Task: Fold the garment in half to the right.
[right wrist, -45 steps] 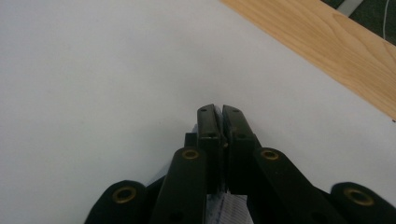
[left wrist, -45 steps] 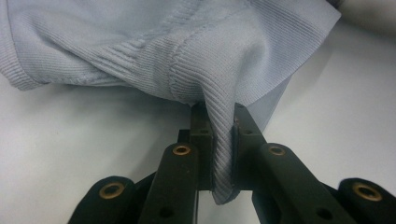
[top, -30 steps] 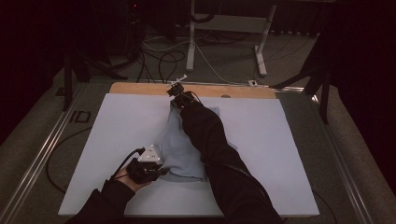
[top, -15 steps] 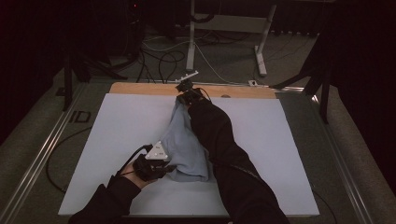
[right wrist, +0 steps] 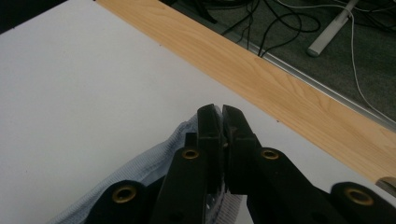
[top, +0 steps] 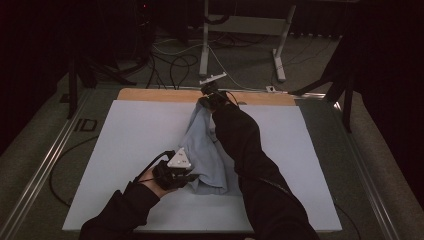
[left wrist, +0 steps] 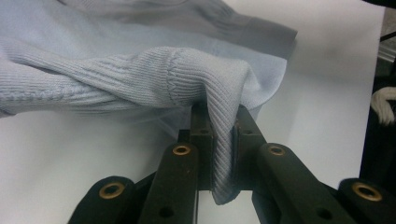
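- Since the earlier frames, the right tool [top: 209, 95] has pulled the pale blue sweater [top: 202, 150] farther toward the desk's [top: 125, 130] far wooden edge.
- Left tool [left wrist: 223, 140] clamps a ribbed fold.
- Right tool's jaws look pinched on knit, seemingly.
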Demonstrator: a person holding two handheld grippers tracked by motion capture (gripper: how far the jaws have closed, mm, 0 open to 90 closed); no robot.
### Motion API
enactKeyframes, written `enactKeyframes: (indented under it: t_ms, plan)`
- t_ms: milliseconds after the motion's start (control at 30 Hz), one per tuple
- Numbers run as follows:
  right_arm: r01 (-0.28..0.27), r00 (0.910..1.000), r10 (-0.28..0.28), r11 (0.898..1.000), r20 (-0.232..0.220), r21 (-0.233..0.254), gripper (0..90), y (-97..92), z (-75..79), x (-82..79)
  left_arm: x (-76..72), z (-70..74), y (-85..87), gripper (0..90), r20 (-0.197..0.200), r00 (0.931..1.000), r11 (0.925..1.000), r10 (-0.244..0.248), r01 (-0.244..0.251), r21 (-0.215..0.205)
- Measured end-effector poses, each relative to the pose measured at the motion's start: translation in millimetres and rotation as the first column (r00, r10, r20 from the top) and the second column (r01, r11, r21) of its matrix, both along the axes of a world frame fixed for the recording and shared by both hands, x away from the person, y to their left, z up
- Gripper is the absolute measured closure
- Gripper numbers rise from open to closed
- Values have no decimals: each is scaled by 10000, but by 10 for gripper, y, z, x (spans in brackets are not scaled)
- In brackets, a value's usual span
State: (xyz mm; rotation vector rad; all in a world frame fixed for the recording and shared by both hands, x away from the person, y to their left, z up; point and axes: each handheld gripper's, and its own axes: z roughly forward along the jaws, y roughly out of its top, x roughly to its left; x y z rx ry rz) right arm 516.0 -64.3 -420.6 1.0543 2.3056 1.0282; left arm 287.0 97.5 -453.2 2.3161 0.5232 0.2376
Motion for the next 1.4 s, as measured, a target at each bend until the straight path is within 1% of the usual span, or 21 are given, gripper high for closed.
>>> enactKeyframes:
  t_ms: [33, 167, 233, 267, 333, 400, 433, 500, 567, 600, 700, 733, 800, 867, 900, 1000, 1100, 1133, 1200, 1333, 1400]
  plan:
    - [13, 10000, -13, 10000, 11, -6, 876, -23, 9, -2, 6, 19, -41, 836, 69, 9999, 9999, -141, 141, 26]
    - [80, 10000, -80, 9999, -8, 142, 875, -130, 31, -3, 22, 45, -128, 836, 66, 9996, 9996, -269, 269, -35]
    - [126, 9999, -127, 9999, 43, 112, 875, -181, 34, -4, 30, 58, -183, 836, 121, 9992, 9993, -379, 379, -15]
    - [154, 9999, -155, 9998, 56, 158, 875, -209, 36, -4, 30, 58, -183, 836, 121, 9992, 9993, -379, 379, -15]
    - [196, 9998, -197, 9996, 48, 208, 875, -264, 39, -5, 58, 74, -281, 836, 128, 9983, 9984, -563, 563, 31]
    - [216, 9997, -217, 9996, 75, 159, 875, -313, 38, 1, 69, 86, -334, 836, 180, 9973, 9974, -715, 713, 99]
    - [250, 9996, -252, 9996, 90, 141, 875, -338, 43, 1, 69, 86, -334, 836, 180, 9973, 9974, -715, 713, 99]
    - [320, 9995, -322, 9993, 52, 209, 875, -394, 51, 4, 83, 93, -424, 836, 131, 9962, 9962, -865, 864, 142]
    - [374, 9993, -375, 9991, 43, 201, 875, -444, 50, 9, 86, 92, -453, 836, 133, 9958, 9958, -906, 904, 143]
    - [398, 9992, -399, 9991, 54, 172, 875, -469, 49, 12, 95, 94, -507, 835, 126, 9942, 9940, -1066, 1063, 238]
    - [479, 9989, -479, 9987, 17, 185, 875, -546, 42, 19, 106, 87, -583, 836, 104, 9934, 9932, -1145, 1143, 227]
    - [479, 9989, -479, 9987, 17, 185, 875, -546, 42, 19, 106, 87, -583, 836, 104, 9934, 9932, -1145, 1143, 227]
    - [518, 9987, -518, 9986, -2, 122, 874, -614, 29, 33, 120, 76, -654, 836, 129, 9919, 9914, -1267, 1262, 338]
    - [527, 9986, -526, 9984, -80, 198, 875, -656, 16, 43, 142, 59, -702, 836, 85, 9913, 9908, -1312, 1308, 355]
    - [530, 9985, -528, 9984, -107, 205, 875, -670, 5, 49, 147, 48, -732, 836, 80, 9911, 9906, -1332, 1329, 314]
    - [518, 9986, -516, 9985, -144, 173, 874, -699, -28, 70, 170, 26, -832, 835, 54, 9897, 9891, -1431, 1428, 359]
    - [569, 9981, -563, 9980, -237, 258, 874, -732, -78, 89, 178, -1, -942, 835, 109, 9879, 9871, -1549, 1543, 436]
    - [595, 9980, -589, 9980, -243, 221, 874, -739, -97, 94, 182, -8, -973, 836, 117, 9869, 9857, -1608, 1600, 531]
    - [598, 9978, -591, 9980, -308, 215, 874, -762, -134, 103, 194, -33, -1026, 836, 47, 9864, 9852, -1642, 1638, 506]
    - [642, 9973, -635, 9978, -365, 182, 873, -821, -202, 124, 230, -96, -1104, 835, -138, 9838, 9811, -1787, 1792, 737]
    - [633, 9971, -622, 9977, -435, 229, 873, -852, -232, 137, 246, -142, -1139, 835, -258, 9832, 9805, -1808, 1822, 739]
